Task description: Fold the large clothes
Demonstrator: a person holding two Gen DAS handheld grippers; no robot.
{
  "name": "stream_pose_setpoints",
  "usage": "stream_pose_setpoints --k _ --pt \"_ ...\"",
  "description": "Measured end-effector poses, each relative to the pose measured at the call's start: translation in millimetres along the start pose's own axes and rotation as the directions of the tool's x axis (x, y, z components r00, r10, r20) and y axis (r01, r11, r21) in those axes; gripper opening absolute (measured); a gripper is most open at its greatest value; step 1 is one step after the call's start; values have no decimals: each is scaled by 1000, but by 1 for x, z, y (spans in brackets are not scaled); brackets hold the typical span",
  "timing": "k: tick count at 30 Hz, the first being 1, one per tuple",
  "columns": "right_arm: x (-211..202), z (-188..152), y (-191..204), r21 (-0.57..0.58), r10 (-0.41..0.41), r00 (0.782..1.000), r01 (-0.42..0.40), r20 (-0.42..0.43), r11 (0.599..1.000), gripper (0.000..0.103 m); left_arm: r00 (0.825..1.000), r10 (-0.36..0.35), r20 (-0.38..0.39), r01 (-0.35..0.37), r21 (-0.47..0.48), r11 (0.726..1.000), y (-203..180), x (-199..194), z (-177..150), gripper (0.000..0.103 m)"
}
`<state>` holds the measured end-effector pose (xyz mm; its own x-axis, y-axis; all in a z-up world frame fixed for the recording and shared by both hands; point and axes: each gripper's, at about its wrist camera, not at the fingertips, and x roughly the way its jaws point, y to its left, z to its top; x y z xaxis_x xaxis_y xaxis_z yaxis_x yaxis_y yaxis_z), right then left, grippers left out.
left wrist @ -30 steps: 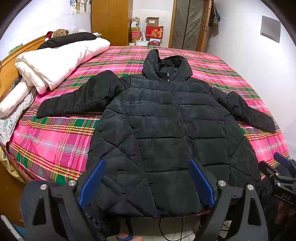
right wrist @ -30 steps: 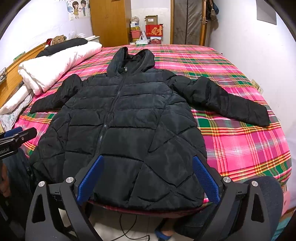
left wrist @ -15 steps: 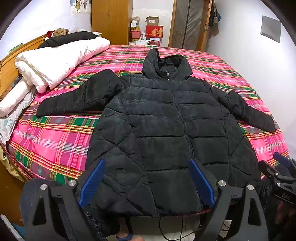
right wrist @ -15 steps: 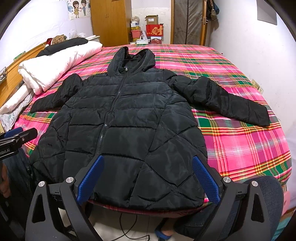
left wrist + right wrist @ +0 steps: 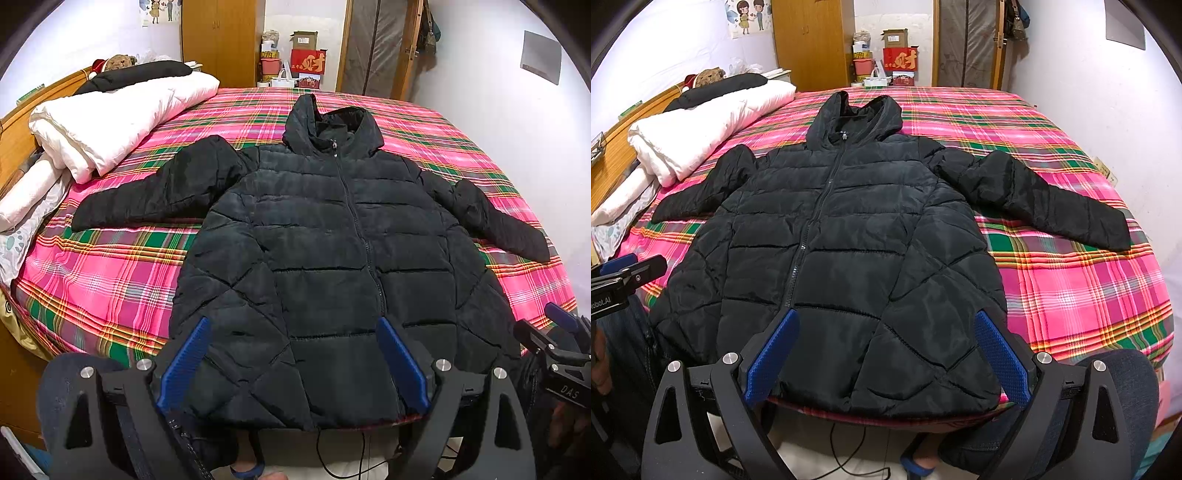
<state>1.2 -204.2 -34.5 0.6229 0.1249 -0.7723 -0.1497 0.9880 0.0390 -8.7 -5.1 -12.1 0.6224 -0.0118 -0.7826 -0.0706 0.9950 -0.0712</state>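
Note:
A black hooded puffer jacket [image 5: 325,258] lies flat, front up and zipped, on a bed with a pink plaid sheet [image 5: 110,273]; both sleeves are spread out to the sides. It also shows in the right wrist view [image 5: 842,251]. My left gripper [image 5: 293,360] is open and empty, held above the jacket's hem at the bed's near edge. My right gripper [image 5: 888,354] is open and empty, also above the hem. Each gripper shows at the edge of the other's view: the right gripper [image 5: 554,343] and the left gripper [image 5: 624,275].
A folded white duvet [image 5: 110,118] and a black pillow [image 5: 140,72] lie at the bed's left, against a wooden headboard [image 5: 14,140]. A wardrobe [image 5: 218,40] and boxes [image 5: 306,59] stand behind the bed. A white wall [image 5: 517,110] is on the right. A cable [image 5: 842,454] lies on the floor.

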Motion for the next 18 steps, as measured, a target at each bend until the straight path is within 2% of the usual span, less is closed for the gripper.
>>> stream_pose_setpoints --k 18 --pt "0 1 0 -2 0 1000 0 -3 1000 96 1000 1 -4 -1 -1 1000 0 0 1 92"
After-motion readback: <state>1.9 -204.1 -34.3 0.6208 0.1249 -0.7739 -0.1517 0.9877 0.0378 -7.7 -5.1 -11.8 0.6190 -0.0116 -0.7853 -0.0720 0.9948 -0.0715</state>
